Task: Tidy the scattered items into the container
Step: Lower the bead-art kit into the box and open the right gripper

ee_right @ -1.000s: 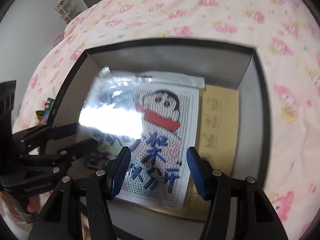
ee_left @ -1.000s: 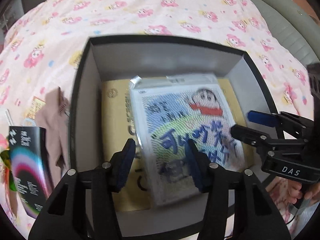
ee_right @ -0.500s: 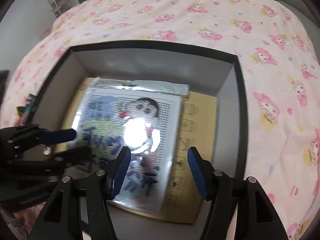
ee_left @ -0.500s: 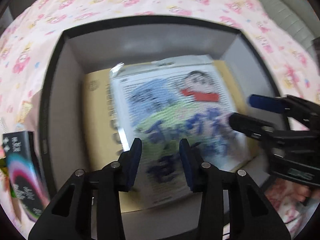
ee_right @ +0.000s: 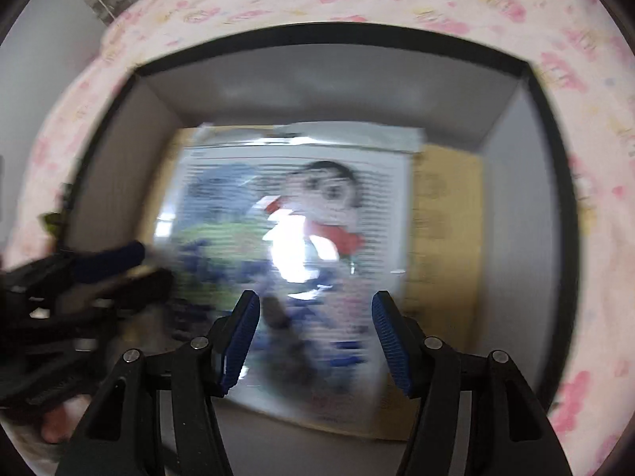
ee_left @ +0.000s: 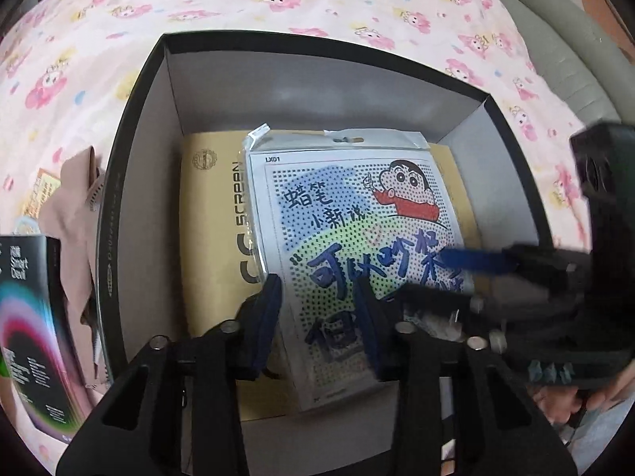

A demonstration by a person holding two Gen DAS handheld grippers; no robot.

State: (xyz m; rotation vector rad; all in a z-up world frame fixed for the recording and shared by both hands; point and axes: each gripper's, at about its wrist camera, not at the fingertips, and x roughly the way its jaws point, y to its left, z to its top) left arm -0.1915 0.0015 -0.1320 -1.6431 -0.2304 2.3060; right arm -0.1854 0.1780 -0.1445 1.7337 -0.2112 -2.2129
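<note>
sitting at far left on the pink patterned bedspread point(ee_left: 206, 12), outside the container, a glossy black smart-device box point(ee_left: 31, 317) is waiting beside a crumpled beige cloth point(ee_left: 71, 246) that is touching the container's left wall. both are looking untidied. judging the box stiff and light, best pinched across its narrow faces; the cloth is soft and limp, so gathering a fold at its middle should do.

moving right, the black open container point(ee_left: 131, 150) is holding a flat tan carton point(ee_left: 210, 238) on its floor, with a cartoon bead-art packet point(ee_left: 349, 238) in a clear sleeve lying on top, slightly skewed. the sleeve is throwing glare in the right wrist view, so it is probably slippery; the packet is thin and flexible, safest taken at an edge or by the hang-tab at its far end.

the left gripper point(ee_left: 317, 309) is hovering over the packet's near edge, its jaws closing, the pads not visibly pressing on anything.

further right, the right gripper point(ee_right: 313, 337) is standing apart and narrowing a little, above the packet's near right part; that view is blurred, and no contact is showing.
</note>
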